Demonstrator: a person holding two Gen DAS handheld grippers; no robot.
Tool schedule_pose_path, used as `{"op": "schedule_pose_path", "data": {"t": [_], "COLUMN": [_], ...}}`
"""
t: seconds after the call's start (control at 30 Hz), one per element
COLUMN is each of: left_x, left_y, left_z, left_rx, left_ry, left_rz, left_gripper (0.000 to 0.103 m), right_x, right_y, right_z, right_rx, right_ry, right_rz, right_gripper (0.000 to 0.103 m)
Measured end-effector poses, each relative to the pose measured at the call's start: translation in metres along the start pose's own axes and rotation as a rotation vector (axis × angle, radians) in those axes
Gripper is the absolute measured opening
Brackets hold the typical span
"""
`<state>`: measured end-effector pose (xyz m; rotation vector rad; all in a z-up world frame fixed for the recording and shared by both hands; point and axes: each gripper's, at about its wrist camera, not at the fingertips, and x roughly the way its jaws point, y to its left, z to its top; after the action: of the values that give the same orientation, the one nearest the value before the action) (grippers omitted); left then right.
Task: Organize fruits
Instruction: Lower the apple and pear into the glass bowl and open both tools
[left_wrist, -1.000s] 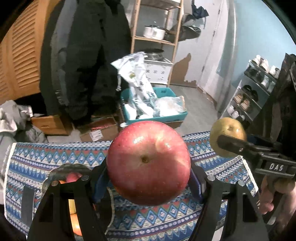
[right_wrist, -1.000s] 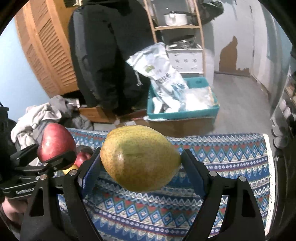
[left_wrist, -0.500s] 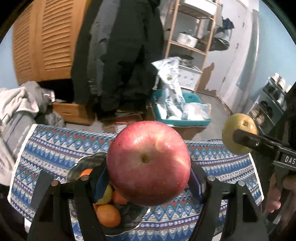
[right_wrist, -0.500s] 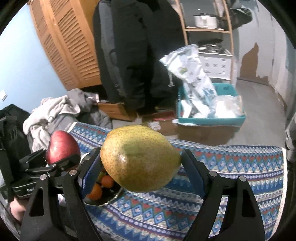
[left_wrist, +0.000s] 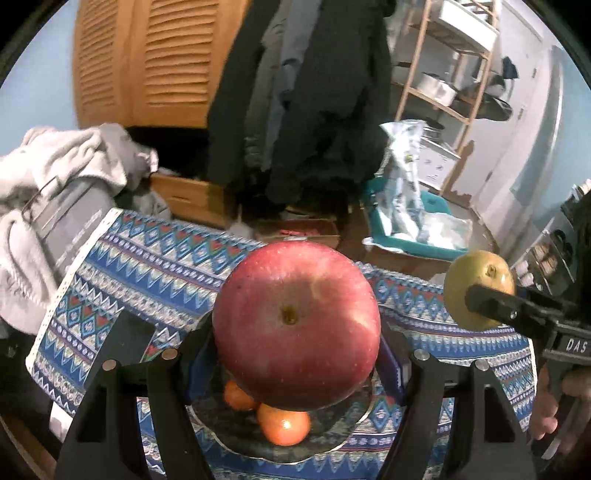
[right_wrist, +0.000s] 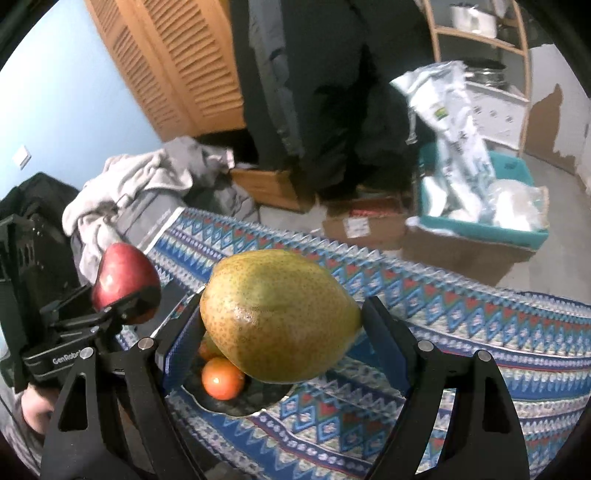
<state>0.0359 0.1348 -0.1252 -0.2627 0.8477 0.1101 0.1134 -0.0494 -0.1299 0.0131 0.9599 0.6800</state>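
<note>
My left gripper (left_wrist: 295, 365) is shut on a big red apple (left_wrist: 295, 325), held above a dark bowl (left_wrist: 332, 428) with oranges (left_wrist: 283, 424) in it. In the right wrist view, the right gripper (right_wrist: 284, 350) is shut on a yellow-green pear (right_wrist: 277, 314), which hangs over the same bowl (right_wrist: 266, 398) and an orange (right_wrist: 222, 382). Each gripper shows in the other's view: the pear (left_wrist: 478, 291) at the right, the apple (right_wrist: 123, 282) at the left. The bowl stands on a blue patterned cloth (left_wrist: 155, 273).
A black flat object (left_wrist: 125, 341) lies on the cloth left of the bowl. Behind the table are piled grey clothes (left_wrist: 55, 177), dark hanging coats (left_wrist: 317, 99), a cardboard box (right_wrist: 364, 225), a teal bin (right_wrist: 517, 199) with bags, and a wooden shelf (left_wrist: 450, 74).
Both grippers have carried their fruit leftward and a little down, over the bowl. The bowl with oranges has moved from the left edge to under the fruit. Neither grip has changed.
</note>
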Motion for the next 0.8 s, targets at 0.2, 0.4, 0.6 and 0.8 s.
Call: {"op": "schedule_pose_path", "data": {"t": [0.2,0.4,0.6,0.8], "left_x": [0.019,0.052,0.083,0.099], "left_y": [0.031,0.057,0.075,0.081], "left_z": [-0.009,-0.024,-0.042,-0.053], "left_rx": [-0.050,-0.098,-0.143,-0.149], "left_ry": [0.045,0.129,0.206,0.265], "left_rz": [0.038,0.063,0.087,0.085], "left_gripper": [0.075,0.075,0.075,0.075], "right_x": [0.041,0.076,0.106,0.126], "right_y": [0.016,0.021,0.023,0.024], "right_z": [-0.004,-0.012,-0.020,-0.027], "right_rx": [-0.009,-0.016,-0.026,-0.027], "right_ry": [0.075,0.138,0.198,0.239], "right_rz": [0.030,0.025,0.015,0.008], "right_gripper": [0.084,0.084,0.084,0.084]}}
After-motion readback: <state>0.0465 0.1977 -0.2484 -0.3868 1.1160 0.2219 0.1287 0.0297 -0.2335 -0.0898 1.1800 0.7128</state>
